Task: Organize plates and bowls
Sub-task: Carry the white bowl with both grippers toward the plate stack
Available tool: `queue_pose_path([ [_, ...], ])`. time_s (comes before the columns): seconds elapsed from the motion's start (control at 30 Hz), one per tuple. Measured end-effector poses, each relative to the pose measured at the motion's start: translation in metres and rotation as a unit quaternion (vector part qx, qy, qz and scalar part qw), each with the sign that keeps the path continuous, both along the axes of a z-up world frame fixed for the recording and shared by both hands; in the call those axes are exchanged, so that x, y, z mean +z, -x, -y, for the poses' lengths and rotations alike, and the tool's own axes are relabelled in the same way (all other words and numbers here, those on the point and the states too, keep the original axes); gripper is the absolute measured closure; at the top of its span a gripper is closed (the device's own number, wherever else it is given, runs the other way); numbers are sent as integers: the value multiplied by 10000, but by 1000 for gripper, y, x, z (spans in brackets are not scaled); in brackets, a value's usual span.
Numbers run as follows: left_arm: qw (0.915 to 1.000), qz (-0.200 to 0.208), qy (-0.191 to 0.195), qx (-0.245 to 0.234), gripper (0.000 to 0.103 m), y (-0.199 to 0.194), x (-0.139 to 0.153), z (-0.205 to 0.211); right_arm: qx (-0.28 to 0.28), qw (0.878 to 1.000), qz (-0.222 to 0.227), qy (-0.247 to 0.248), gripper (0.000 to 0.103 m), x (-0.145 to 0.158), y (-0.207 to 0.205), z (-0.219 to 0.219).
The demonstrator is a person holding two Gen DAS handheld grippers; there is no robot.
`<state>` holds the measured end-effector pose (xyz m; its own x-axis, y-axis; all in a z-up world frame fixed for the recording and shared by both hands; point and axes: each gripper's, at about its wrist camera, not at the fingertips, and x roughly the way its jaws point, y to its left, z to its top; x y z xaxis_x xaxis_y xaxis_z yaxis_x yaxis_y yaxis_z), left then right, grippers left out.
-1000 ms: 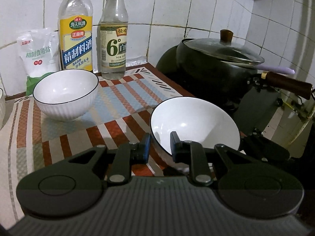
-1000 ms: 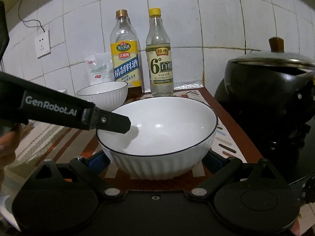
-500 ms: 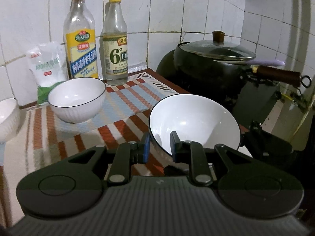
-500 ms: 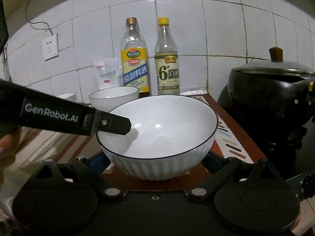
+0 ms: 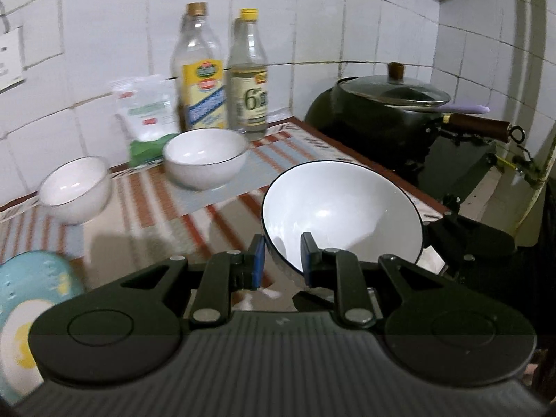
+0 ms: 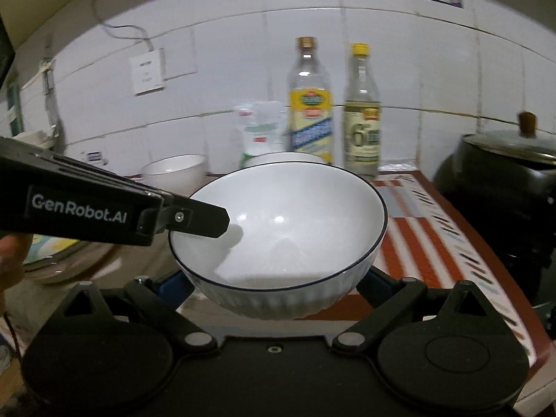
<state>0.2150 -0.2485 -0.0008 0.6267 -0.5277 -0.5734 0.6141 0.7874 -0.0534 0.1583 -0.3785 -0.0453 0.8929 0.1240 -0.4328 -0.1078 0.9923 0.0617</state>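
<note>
A large white bowl with a dark rim (image 5: 342,213) hangs above the striped mat (image 5: 208,205). My left gripper (image 5: 283,257) is shut on its near rim, one pad inside and one outside. In the right wrist view the same bowl (image 6: 278,222) sits between my right gripper's (image 6: 272,285) wide-set fingers, which press its ribbed sides; the pads are mostly hidden. The left gripper (image 6: 215,224) reaches in from the left. Two smaller white bowls (image 5: 205,160) (image 5: 74,189) stand on the mat. A light blue plate with a fried-egg pattern (image 5: 31,299) lies at the near left.
Two tall bottles (image 5: 203,73) (image 5: 248,73) and a white bag (image 5: 146,111) stand against the tiled wall. A black wok with a glass lid (image 5: 382,111) and a wooden handle (image 5: 476,127) fills the right side. A hand (image 6: 10,260) shows at the left edge.
Both grippers have risen and drawn back from the wall with the large bowl between them. The second small bowl and the blue plate have come into the left wrist view.
</note>
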Motion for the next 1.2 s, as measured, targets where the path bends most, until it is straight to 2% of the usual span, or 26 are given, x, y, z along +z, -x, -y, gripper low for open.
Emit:
queue_pose_path([
  [0.4,9986,-227,-85,468,83,-17,-7,-63,477,9987,-150,-26,3,-9,-28,-57],
  [0.57,9978,-309,-148,574,83,-34,-14,-70,559,9980,-291,-51,3,-15,-48,-64],
  [0.73,9964,-465,8,709,83,-45,-22,-79,648,9973,-349,-14,3,-20,-59,-70],
  [0.97,9959,-511,-79,738,83,-56,-34,-81,673,9962,-556,76,3,-28,-72,-74],
  [1.2,9959,-539,-82,723,82,-59,-36,-82,702,9962,-505,84,3,-30,-72,-74],
])
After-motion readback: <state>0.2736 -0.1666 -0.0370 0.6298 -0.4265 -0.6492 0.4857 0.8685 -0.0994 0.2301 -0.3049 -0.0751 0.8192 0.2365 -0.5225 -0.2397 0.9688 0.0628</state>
